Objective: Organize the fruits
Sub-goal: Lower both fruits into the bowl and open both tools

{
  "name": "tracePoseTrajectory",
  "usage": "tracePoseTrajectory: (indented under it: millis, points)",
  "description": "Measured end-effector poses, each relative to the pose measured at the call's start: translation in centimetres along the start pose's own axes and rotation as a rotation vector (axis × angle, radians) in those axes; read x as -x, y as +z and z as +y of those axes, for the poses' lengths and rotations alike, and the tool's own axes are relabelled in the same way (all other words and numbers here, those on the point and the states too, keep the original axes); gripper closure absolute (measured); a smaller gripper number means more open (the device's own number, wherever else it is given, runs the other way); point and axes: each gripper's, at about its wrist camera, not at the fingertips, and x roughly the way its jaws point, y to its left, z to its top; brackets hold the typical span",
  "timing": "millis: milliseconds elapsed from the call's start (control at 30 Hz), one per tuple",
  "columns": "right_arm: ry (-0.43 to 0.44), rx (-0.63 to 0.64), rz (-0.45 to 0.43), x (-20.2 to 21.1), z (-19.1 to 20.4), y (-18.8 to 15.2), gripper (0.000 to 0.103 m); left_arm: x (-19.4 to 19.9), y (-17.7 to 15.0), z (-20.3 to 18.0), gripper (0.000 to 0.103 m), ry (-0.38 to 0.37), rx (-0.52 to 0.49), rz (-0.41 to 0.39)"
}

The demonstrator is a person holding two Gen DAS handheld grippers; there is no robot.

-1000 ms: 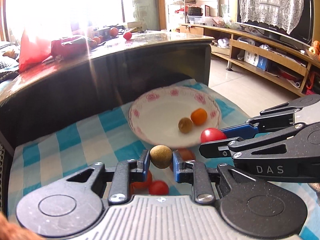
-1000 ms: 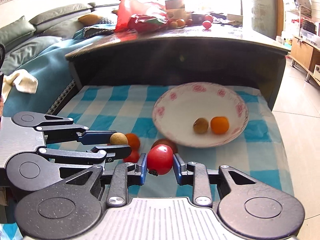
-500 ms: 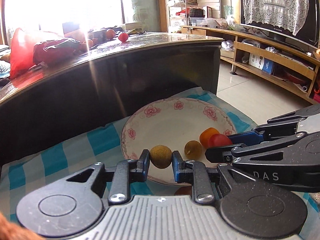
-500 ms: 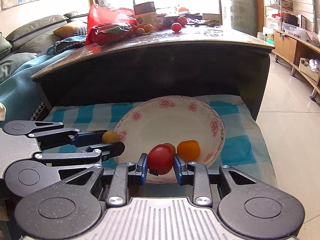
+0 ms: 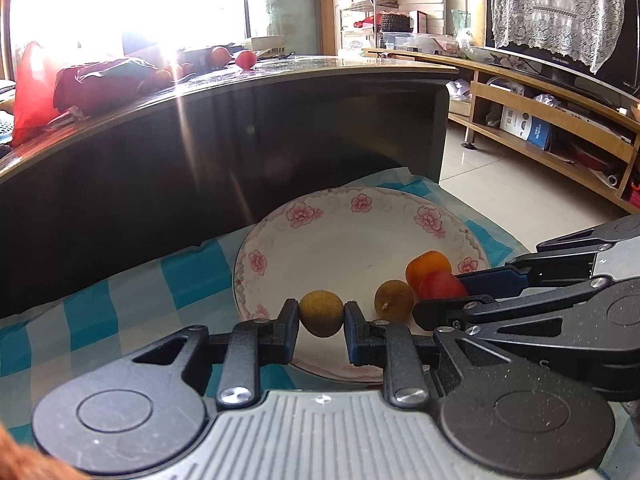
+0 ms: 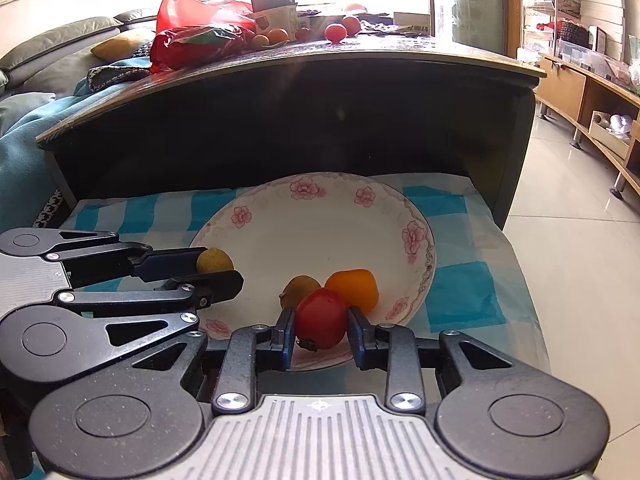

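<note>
A white plate with pink flowers (image 5: 360, 208) (image 6: 320, 192) lies on a blue checked cloth. In it rest a brown round fruit (image 5: 394, 301) (image 6: 301, 286) and an orange fruit (image 5: 428, 264) (image 6: 354, 285). My left gripper (image 5: 321, 316) (image 6: 218, 270) is shut on another brown round fruit (image 5: 321, 313) (image 6: 214, 261) over the plate's near left rim. My right gripper (image 6: 321, 326) (image 5: 440, 294) is shut on a red tomato (image 6: 321, 318) (image 5: 442, 285) over the plate's near edge, just in front of the two resting fruits.
A dark curved table (image 6: 320, 92) rises right behind the plate, with a red bag (image 6: 192, 32) and more fruit (image 6: 335, 32) on top. A wooden TV bench (image 5: 552, 120) stands on the tiled floor to the right. A sofa (image 6: 60, 52) is at the left.
Both grippers have moved forward with their fruits, from in front of the plate to over it. The loose fruits on the cloth have dropped out of view.
</note>
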Motion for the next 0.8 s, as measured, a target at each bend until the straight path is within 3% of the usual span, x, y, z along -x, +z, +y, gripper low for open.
tracePoseTrajectory:
  millis: [500, 800]
  points:
    - [-0.018, 0.003, -0.019, -0.2, -0.2, 0.2, 0.076, 0.0, 0.1, 0.4, 0.065, 0.012, 0.014, -0.020]
    - [-0.025, -0.008, -0.072, 1.0, -0.4, 0.8, 0.074, 2.0, 1.2, 0.6, 0.062, 0.036, 0.020, -0.054]
